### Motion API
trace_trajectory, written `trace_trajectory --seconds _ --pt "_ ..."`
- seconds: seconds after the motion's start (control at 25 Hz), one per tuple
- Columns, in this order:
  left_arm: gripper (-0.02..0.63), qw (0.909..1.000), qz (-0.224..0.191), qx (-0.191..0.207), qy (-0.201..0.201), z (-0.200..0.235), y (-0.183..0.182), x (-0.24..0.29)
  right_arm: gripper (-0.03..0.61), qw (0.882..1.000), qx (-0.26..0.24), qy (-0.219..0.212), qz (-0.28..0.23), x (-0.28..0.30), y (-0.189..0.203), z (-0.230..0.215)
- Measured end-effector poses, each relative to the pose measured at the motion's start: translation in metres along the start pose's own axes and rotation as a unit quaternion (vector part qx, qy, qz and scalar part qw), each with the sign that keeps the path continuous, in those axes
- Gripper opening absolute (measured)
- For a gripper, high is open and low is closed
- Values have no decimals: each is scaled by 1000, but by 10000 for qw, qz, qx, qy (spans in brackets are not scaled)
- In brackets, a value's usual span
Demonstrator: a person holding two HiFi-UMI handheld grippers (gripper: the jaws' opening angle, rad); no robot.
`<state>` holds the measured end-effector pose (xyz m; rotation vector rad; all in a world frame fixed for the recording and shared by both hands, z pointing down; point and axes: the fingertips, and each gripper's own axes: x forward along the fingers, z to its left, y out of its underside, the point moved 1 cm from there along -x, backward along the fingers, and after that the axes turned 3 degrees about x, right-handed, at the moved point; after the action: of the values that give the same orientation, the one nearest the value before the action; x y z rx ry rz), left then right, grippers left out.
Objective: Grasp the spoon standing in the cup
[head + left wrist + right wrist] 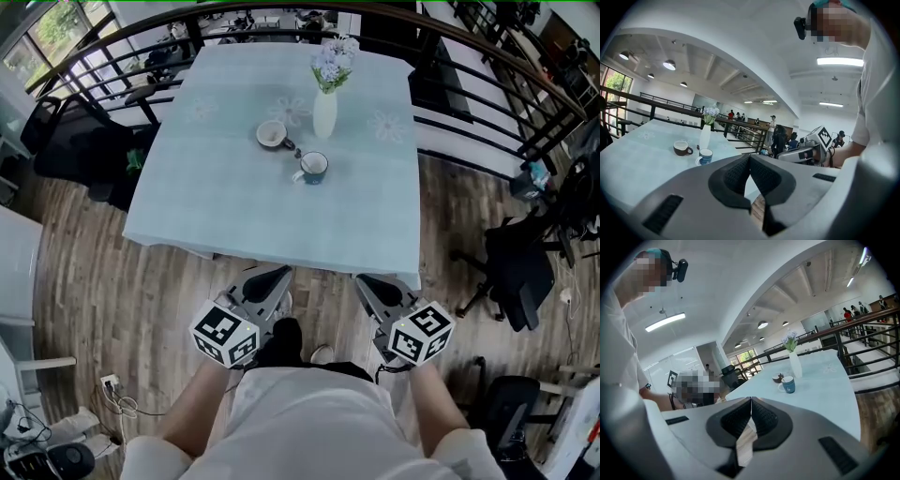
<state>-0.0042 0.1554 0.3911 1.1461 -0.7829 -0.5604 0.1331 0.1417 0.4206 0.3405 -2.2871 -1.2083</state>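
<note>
On the square table under a pale blue cloth (187,206), counts: two cups, one vase, one spoon, I think. Brown cup with a white inside (272,134) sits at centre. Blue ceramic mug with a white handle (313,168) is just beside it, nearer me and to the right. Tall white vase of pale lilac flowers (324,111) stands just behind the mug. The cups and vase are near each other but not touching.

Spoon (306,166): only a pale sliver inside the blue mug, toward its left rim, on the handle side. It's too small to be sure. Its long axis looks roughly upright, but I can't tell which way it leans. Neither gripper view shows it above the rim.

Two grippers, both mine. Left gripper (272,277) has its jaws fully together with nothing between the pads. Right gripper (371,281) is the same, pads meeting and empty. Both hang low by my waist over the wood plank floor (112,300), short of the table's near edge and well apart from the mug.
</note>
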Motion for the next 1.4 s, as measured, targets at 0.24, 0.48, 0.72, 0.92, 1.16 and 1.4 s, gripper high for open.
trace_trajectory --seconds 0.24,0.48,0.72,0.92,1.16,1.4 --pt "20 9999 61 -98 83 50 -6 21 21 9999 55 85 100 46 -19 -19" --pt "20 9996 124 -150 190 100 -16 37 21 9997 41 206 138 92 -48 -34" --pt "20 9991 172 -219 304 154 -28 51 21 9993 83 323 174 140 -73 -43" --pt "20 9985 212 -243 438 192 -38 65 21 9988 117 432 182 174 -95 -52" --pt "20 9976 269 -204 610 231 -48 79 21 9982 154 549 156 210 -114 -61" --pt "20 9969 280 -191 716 258 -53 95 21 9980 158 604 123 236 -129 -70"
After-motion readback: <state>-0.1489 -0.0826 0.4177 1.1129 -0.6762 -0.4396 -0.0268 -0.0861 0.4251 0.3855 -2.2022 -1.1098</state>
